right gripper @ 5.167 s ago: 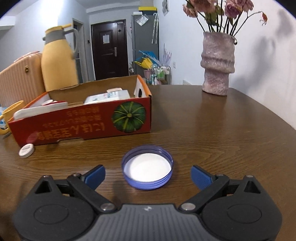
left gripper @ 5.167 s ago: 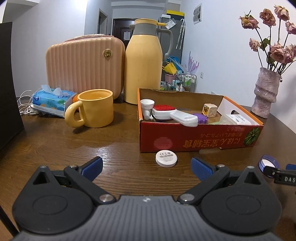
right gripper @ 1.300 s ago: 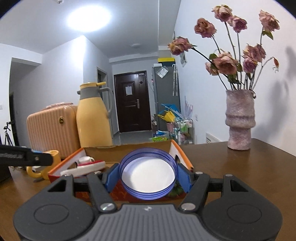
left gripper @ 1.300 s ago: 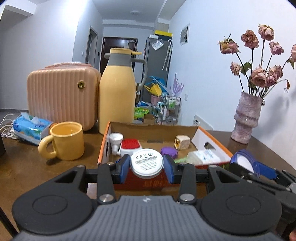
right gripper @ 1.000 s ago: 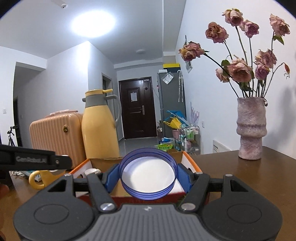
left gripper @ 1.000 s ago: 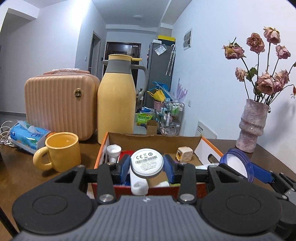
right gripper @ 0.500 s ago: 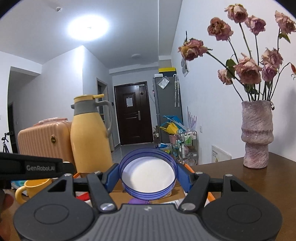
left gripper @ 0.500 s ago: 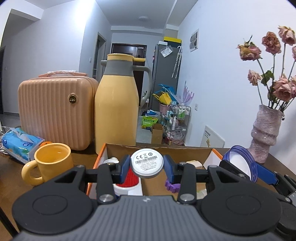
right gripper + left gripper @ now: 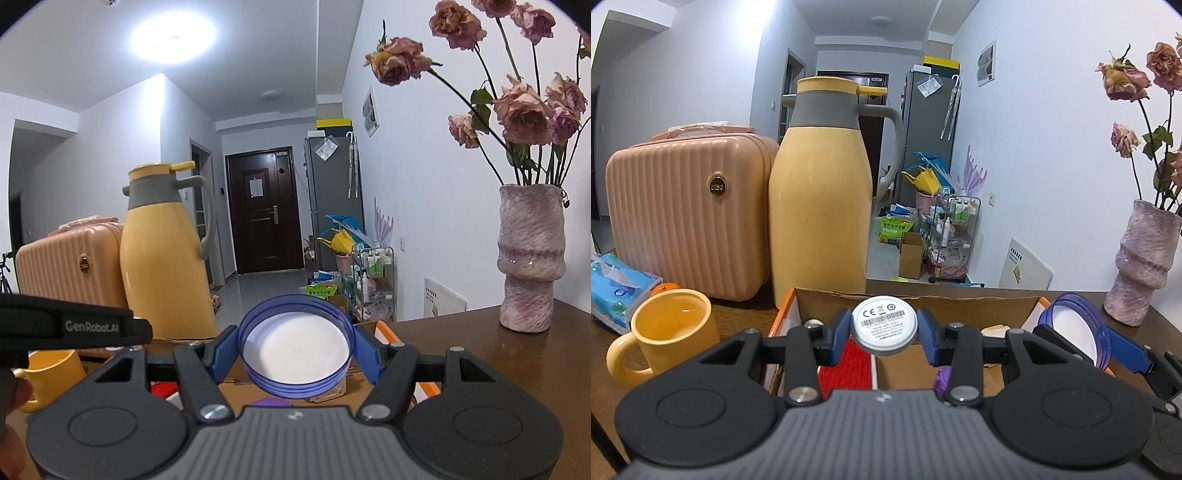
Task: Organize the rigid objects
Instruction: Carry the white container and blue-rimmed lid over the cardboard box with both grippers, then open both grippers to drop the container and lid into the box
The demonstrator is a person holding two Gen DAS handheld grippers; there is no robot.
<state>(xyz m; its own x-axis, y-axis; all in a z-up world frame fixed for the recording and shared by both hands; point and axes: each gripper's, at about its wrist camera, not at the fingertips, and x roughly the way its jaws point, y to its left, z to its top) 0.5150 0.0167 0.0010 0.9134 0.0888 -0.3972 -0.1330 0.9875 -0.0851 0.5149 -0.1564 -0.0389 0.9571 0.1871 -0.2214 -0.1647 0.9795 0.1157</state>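
Observation:
My left gripper (image 9: 884, 329) is shut on a white round disc (image 9: 884, 325) with a printed label and holds it over the open cardboard box (image 9: 923, 299). My right gripper (image 9: 295, 354) is shut on a blue jar lid (image 9: 295, 350) with a white inside, held over the right part of the same box (image 9: 384, 328). The blue lid also shows in the left wrist view (image 9: 1075, 328), at the right. In the box lie a red brush (image 9: 846, 365), a purple piece (image 9: 940, 378) and a small beige item (image 9: 995, 329), partly hidden by the fingers.
A yellow mug (image 9: 665, 332) stands left of the box. Behind it are a yellow thermos jug (image 9: 820, 206), a pink case (image 9: 687, 214) and a tissue pack (image 9: 617, 288). A pink vase with dried roses (image 9: 528, 258) stands on the table at the right.
Both grippers have moved forward over the box, each still holding its item. The box interior now lies directly under the fingers.

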